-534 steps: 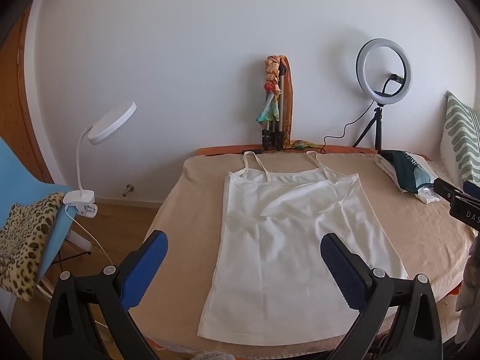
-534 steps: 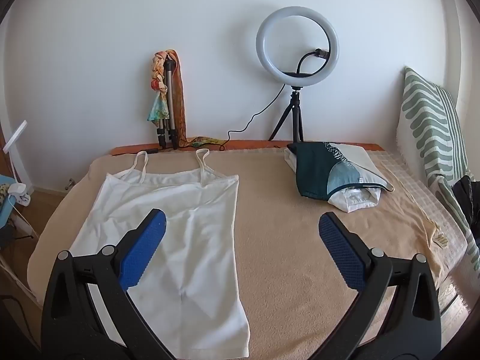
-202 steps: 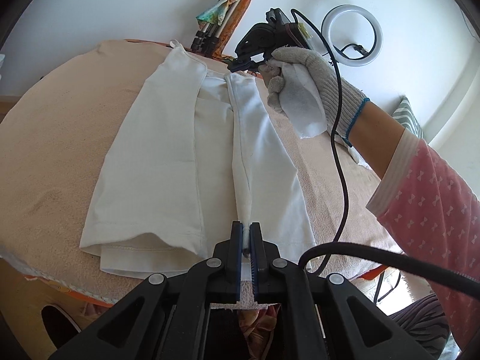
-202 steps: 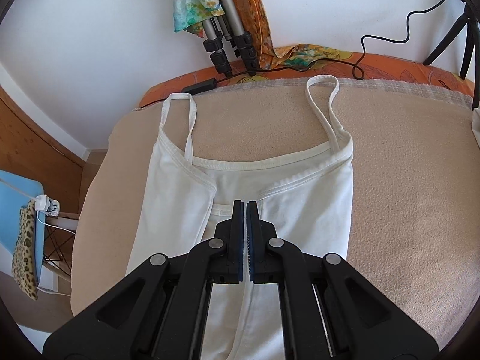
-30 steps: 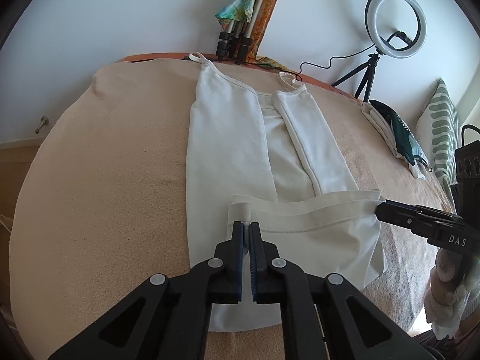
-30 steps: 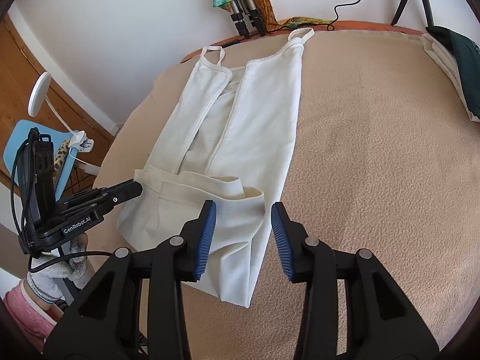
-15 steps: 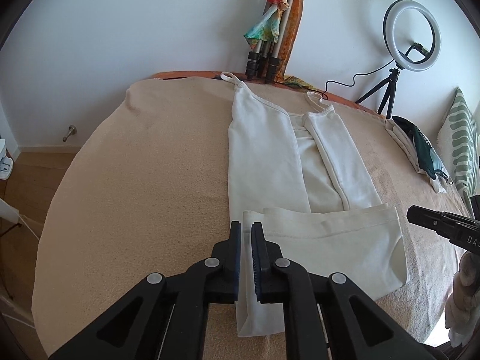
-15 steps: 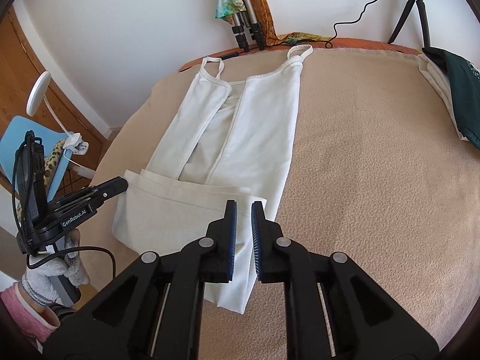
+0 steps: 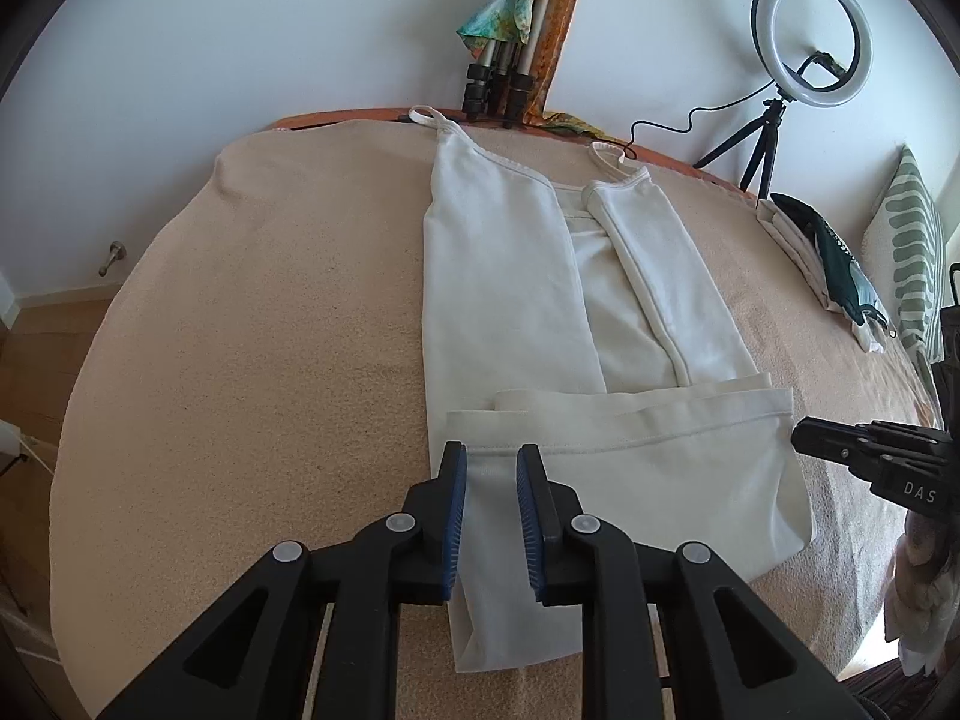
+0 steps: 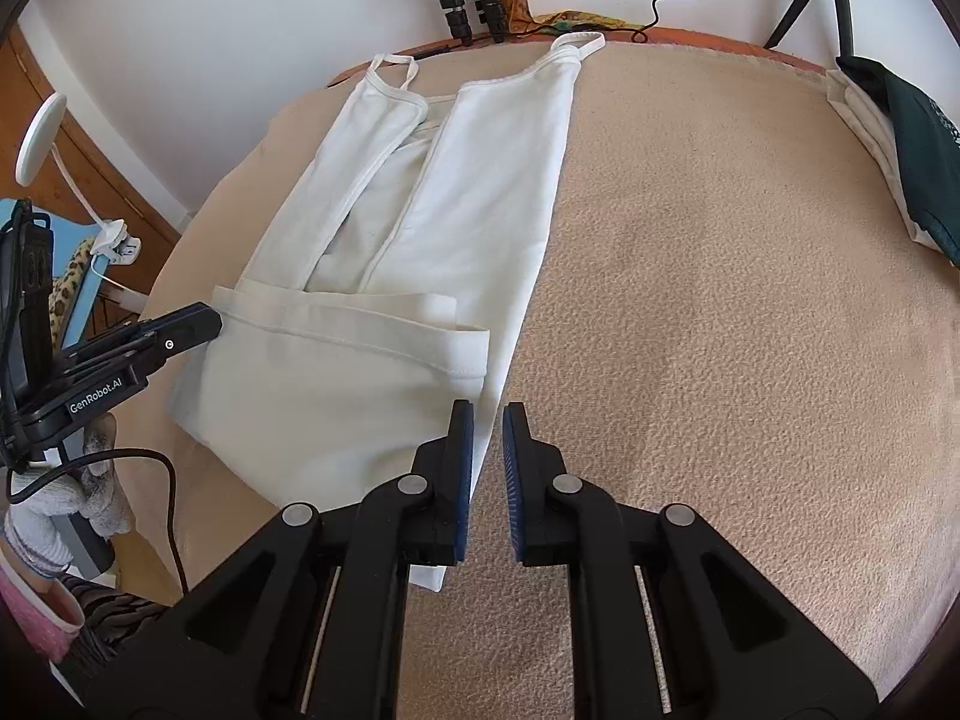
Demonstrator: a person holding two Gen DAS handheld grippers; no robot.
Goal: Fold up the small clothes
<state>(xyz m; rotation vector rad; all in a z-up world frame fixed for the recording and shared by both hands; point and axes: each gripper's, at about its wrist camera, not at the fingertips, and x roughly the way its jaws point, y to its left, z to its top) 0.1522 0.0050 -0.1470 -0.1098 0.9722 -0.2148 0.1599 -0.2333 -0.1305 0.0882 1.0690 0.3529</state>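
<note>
1. Your left gripper was released, jaws slightly apart over the near left corner of the white camisole, gripping nothing.
2. Your right gripper was likewise parted a little, at the camisole's near right edge, holding nothing.
3. Camisole lay flat on the beige blanket: both sides folded inward, hem folded up over the lower part, straps toward the wall.
4. Folded dark-green clothes sat well right of the camisole; ring light beyond it.

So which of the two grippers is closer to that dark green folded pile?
Right. The right gripper sits at the top's edge facing the dark green folded pile; the left gripper is at the opposite edge.
</note>
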